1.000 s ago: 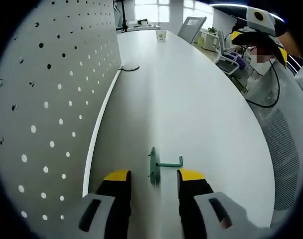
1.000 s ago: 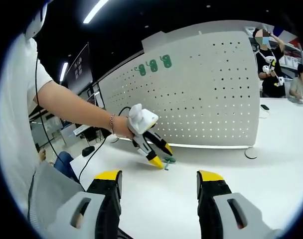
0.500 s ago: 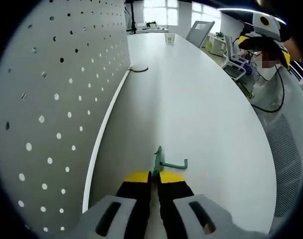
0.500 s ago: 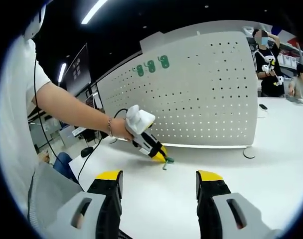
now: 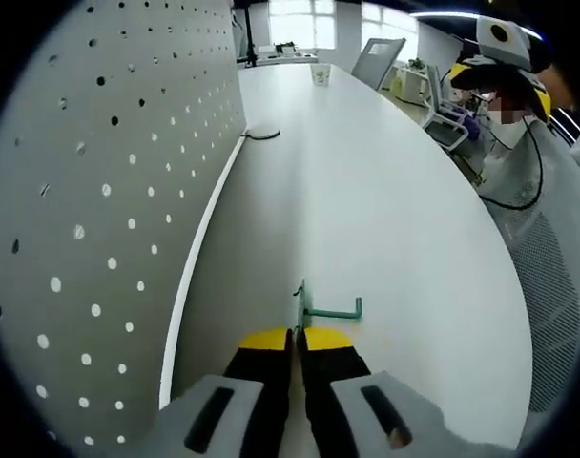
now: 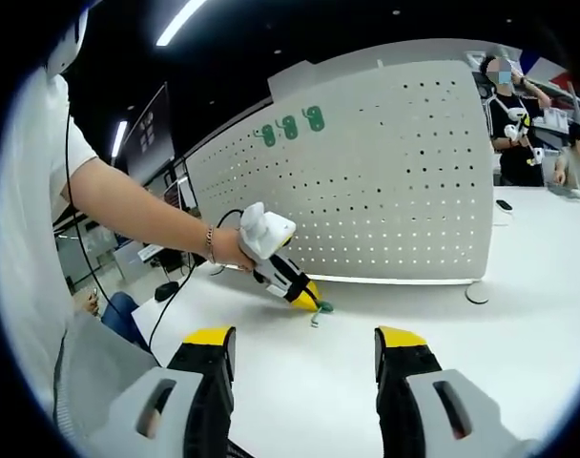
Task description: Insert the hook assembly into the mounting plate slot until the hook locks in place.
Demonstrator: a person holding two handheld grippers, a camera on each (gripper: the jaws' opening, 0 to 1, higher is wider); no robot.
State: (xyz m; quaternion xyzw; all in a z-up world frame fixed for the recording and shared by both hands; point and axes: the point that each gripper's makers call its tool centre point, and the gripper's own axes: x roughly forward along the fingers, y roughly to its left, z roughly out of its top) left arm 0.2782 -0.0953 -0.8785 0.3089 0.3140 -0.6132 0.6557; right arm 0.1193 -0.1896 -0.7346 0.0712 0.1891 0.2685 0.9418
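Now the left gripper (image 5: 297, 336) was clamped on the green hook (image 5: 314, 306) — jaws apart 1 s before; right gripper (image 6: 301, 336) stayed wide apart — beside pegboard (image 6: 395, 181).

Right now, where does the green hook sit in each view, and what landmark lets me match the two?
Left gripper view: green hook low centre, pinched at the left gripper tips.
Right gripper view: the hook sits mid-frame on the table at the left gripper tips.
Shared landmark: white pegboard.
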